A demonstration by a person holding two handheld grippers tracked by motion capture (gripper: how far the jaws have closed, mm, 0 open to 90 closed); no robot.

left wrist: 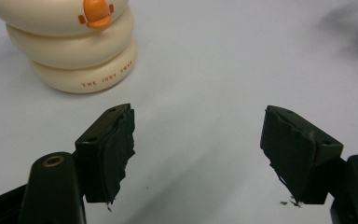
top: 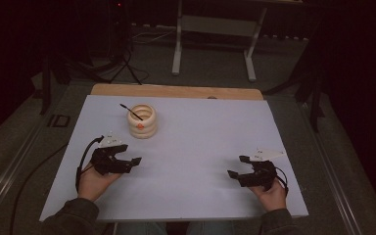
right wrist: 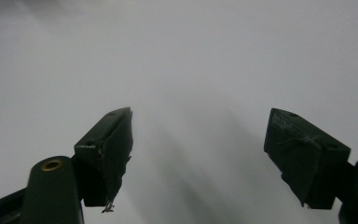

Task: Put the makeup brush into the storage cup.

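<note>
1. High view: the cream ringed holder (top: 142, 121) stands upright on the far-left part of the white worktop (top: 200, 142), w/ a thin dark stick (top: 131, 112) resting in its open top, one end poking out over the far-left rim. Can't tell what the stick is, too small.
2. Looks to me like the drop-in step is done: stick is inside the holder, nothing is held by either hand.
3. Left claw (top: 134, 160) sits on the near side of the holder, apart from it, not touching. Jaws spread wide, nothing between them.
4. Left gripper view: same story. The holder (left wrist: 70, 44) is up at the far left of the pads (left wrist: 114, 154), w/ bare worktop between. Orange duck-bill mark and small lettering face the camera.
5. Right claw (top: 238, 166) is well apart, over at the near right, also spread and empty.
6. Right gripper view: bare white worktop (right wrist: 191, 70) ahead of the open jaws, nothing to grab.
7. What's left, as I judge it: prob. nothing much. Both hands look parked near the front edge, approx. level w/ each other. If more sticks were due, none are lying on the worktop.
</note>
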